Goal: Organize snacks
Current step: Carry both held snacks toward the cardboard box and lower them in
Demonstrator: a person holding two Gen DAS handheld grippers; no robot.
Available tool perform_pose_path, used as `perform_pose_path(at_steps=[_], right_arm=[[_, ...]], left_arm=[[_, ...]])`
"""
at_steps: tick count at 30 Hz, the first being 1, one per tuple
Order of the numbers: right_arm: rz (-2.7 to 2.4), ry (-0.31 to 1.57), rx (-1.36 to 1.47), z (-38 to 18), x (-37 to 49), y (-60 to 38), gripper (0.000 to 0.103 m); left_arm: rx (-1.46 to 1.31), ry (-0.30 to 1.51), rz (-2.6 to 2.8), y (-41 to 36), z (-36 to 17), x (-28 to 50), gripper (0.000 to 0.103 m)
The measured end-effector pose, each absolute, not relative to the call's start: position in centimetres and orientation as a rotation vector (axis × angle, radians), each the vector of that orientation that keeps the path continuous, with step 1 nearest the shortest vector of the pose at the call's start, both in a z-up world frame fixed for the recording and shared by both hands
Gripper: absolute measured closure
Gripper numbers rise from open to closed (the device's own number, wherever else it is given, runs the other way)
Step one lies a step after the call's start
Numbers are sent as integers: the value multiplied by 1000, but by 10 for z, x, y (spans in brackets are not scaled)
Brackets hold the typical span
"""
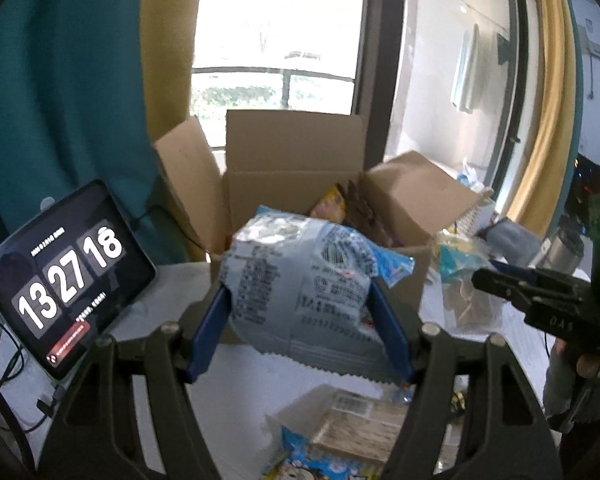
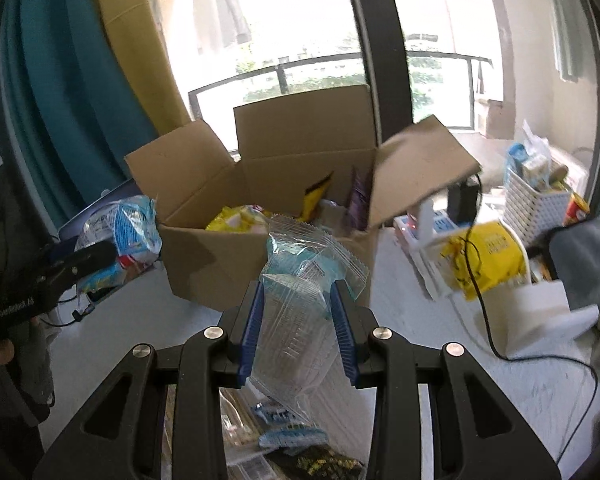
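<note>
Left tool pinches crinkly grey foil snack bag; right tool pinches clear plastic packet; open brown cardboard box just ahead.

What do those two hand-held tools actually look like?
Each tool, left and right, is matte black plastic with triangular cut-outs, silver pivot pins and two blue ribbed fingers. Pale lettering marks the side of each body. The hand below the right one wears a grey-green sleeve.

The left gripper is raised, its jaws clamped on a bag. The right gripper pinches a clear packet.
</note>
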State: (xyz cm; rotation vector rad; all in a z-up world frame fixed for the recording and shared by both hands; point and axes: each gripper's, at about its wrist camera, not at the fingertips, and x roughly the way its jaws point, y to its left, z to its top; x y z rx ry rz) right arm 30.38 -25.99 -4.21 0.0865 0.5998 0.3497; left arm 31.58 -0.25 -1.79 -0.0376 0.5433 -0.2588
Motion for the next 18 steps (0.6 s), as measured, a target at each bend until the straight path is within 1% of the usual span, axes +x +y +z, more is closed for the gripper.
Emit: perform_pose_path(at_steps=[6, 18], right_arm=[[374, 571, 54, -28, 323, -246, 67], [420, 496, 4, 1, 369, -219, 67]], left_arm=[[-61, 505, -250, 13, -7, 335, 33], [-28, 411, -235, 14, 21, 381, 31]])
